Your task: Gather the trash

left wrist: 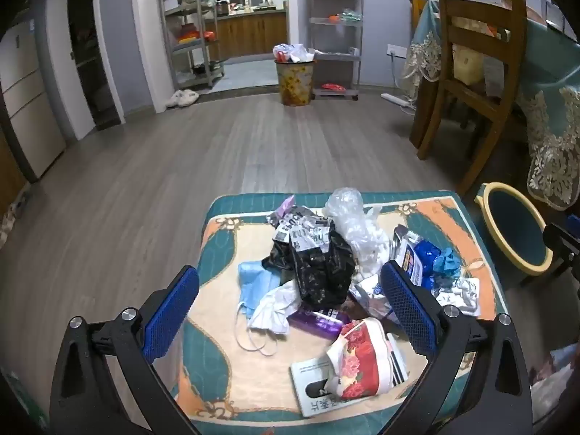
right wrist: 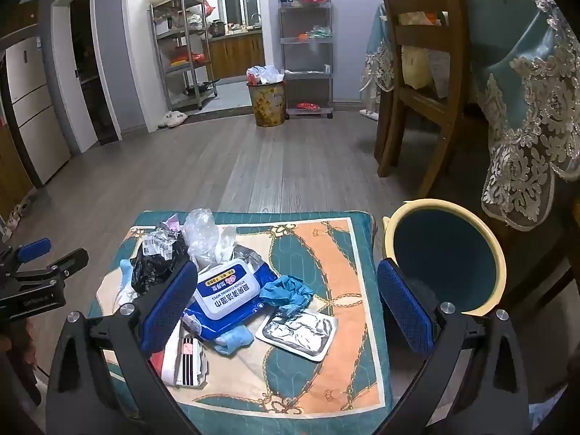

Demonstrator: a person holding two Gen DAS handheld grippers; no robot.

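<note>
A heap of trash lies on a teal and orange patterned cushion point(left wrist: 214, 253) point(right wrist: 348, 253). It holds a black plastic bag point(left wrist: 319, 268) point(right wrist: 152, 268), a clear crumpled bag point(left wrist: 348, 214) point(right wrist: 199, 232), a blue face mask point(left wrist: 253, 279), a floral wrapper point(left wrist: 359, 359), a blue wet-wipes pack point(right wrist: 224, 297) point(left wrist: 417, 257), a teal glove point(right wrist: 286, 293) and a silver foil pouch point(right wrist: 297, 333). My left gripper point(left wrist: 290, 311) hangs open above the heap, empty. My right gripper point(right wrist: 286, 308) hangs open over the wipes pack and glove, empty. A teal bin with a yellow rim point(right wrist: 446, 257) point(left wrist: 514, 232) stands right of the cushion.
A wooden chair point(left wrist: 471, 72) point(right wrist: 417, 72) and a table with a lace-edged cloth point(right wrist: 525, 108) stand at the right. A full floral waste bin point(left wrist: 295, 79) point(right wrist: 266, 101) and metal shelves point(left wrist: 188, 32) stand at the far wall. Wooden floor point(left wrist: 217, 152) lies between.
</note>
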